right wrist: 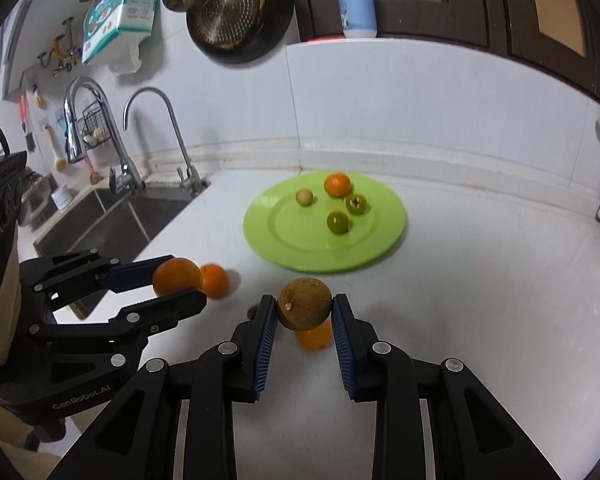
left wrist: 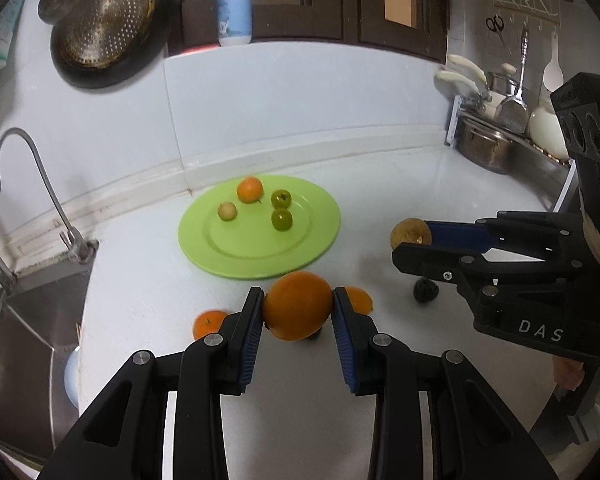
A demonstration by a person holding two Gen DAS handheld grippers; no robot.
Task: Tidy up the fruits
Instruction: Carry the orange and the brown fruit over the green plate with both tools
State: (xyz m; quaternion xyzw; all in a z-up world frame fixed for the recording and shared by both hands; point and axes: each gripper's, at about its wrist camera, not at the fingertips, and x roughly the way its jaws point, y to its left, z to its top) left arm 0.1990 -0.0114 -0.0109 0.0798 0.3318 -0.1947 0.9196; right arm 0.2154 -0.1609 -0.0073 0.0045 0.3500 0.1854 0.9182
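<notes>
Left wrist view: left gripper (left wrist: 298,312) clamps large orange (left wrist: 298,306), lower centre, above bench (left wrist: 400,184). Green plate (left wrist: 204,240) mid-frame carries four small fruits.
Right wrist view: right gripper (right wrist: 304,312) clamps brown fruit (right wrist: 304,304), lower centre, short of plate.

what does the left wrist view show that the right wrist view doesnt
Only the left wrist view shows the pot, the hanging scissors and a dark fruit on the counter. Only the right wrist view shows the sink basin, the tall faucet and the tissue pack. Both show the green plate with four fruits, the left tool shut on an orange and the right tool shut on a brown fruit.
</notes>
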